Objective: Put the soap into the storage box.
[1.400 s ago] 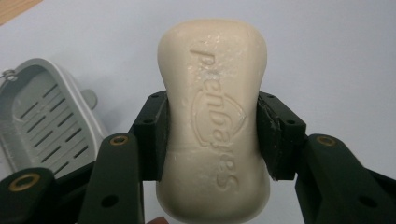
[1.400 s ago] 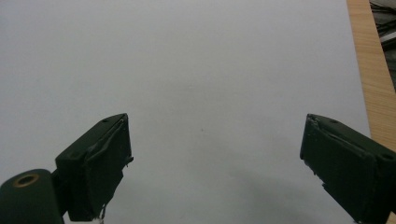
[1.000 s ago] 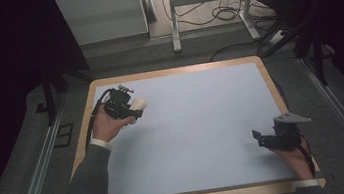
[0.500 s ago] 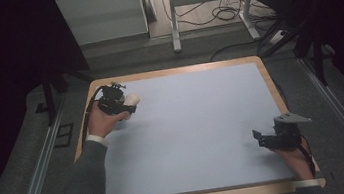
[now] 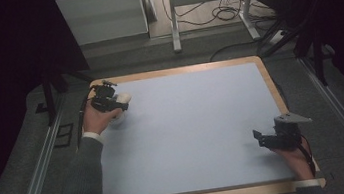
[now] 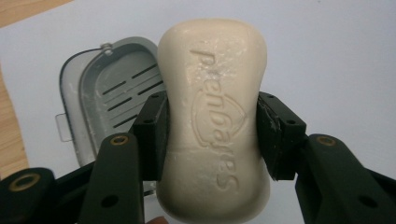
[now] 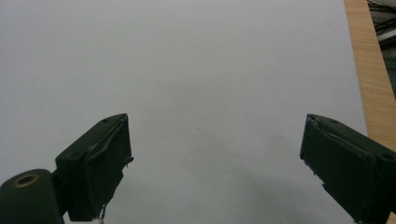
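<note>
Clamped in my left claw [image 6: 211,135] is a cream, oblong bar of soap [image 6: 214,116] with raised lettering pressed into its face; both black pads press on its narrowed waist, one on each long side, and the bar stands up between them, its rounded top reaching past the jaw tips. In the left gripper view a grey plastic soap dish with a slotted floor [image 6: 109,100] lies on the table behind the bar and to its left, partly hidden by the soap and by one jaw. It rests on the pale blue mat [image 6: 327,56] close to the wooden border [image 6: 9,130] of the table.

From the high view, my left claw [image 5: 110,101] sits near the far left corner of the blue mat [image 5: 190,135], the pale bar [image 5: 122,99] showing at its tip. I cannot make out the dish there.

My right claw [image 5: 266,140] is near the right edge, toward my side, well apart from the soap. Its jaws are spread wide with nothing between them, as the right gripper view shows: bare mat [image 7: 210,70] lies beyond them, and a strip of wooden table edge [image 7: 369,84] runs along the right.
</note>
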